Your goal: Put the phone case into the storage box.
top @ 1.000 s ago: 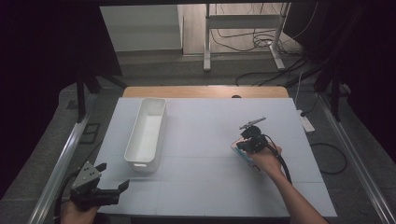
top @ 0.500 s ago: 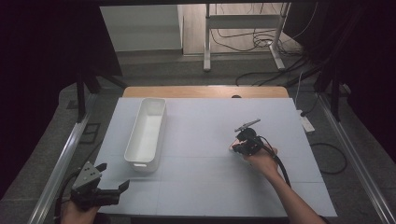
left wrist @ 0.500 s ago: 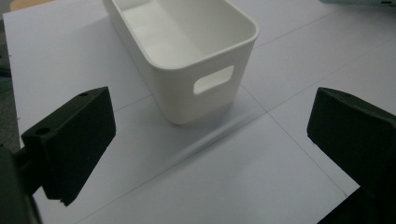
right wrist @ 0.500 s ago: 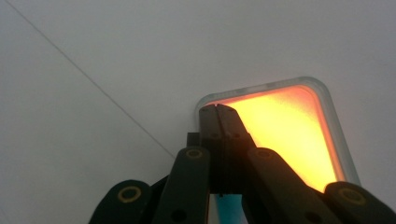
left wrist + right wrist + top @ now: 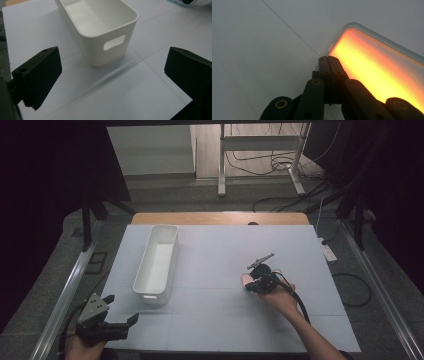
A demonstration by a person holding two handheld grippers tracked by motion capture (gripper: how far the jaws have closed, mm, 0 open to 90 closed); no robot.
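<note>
Step in hand: carrying. Your right hand-held gripper [image 5: 256, 281] has its jaws pressed together; in the right gripper view they meet at the tips, right at the edge of a flat orange pack [image 5: 377, 67] with a clear rim. Whether the tips pinch that rim or only sit against it, I cannot tell. In the high view the pack [image 5: 245, 281] shows as a small pale piece at the gripper's left side, low over the desk [image 5: 210, 250], right of centre.

Your left hand-held gripper [image 5: 107, 322] hangs at the near left corner of the desk, jaws wide, nothing between them. Its own view looks at the near end of the bin [image 5: 100, 30], with the handle slot facing it.

The bin [image 5: 156, 260] stands on the left half of the desk, long side running away from you, empty as far as can be seen, well apart from the pack.

Judgement: the pack is likely bound for the bin.

Next move calls for:
1. Travel left across the desk with the pack kept level.
2. Clear the bin's near wall before lowering.
3. Release only once the pack is inside the rim.

Risk: a thin edge grip may let the pack swing or slip.
</note>
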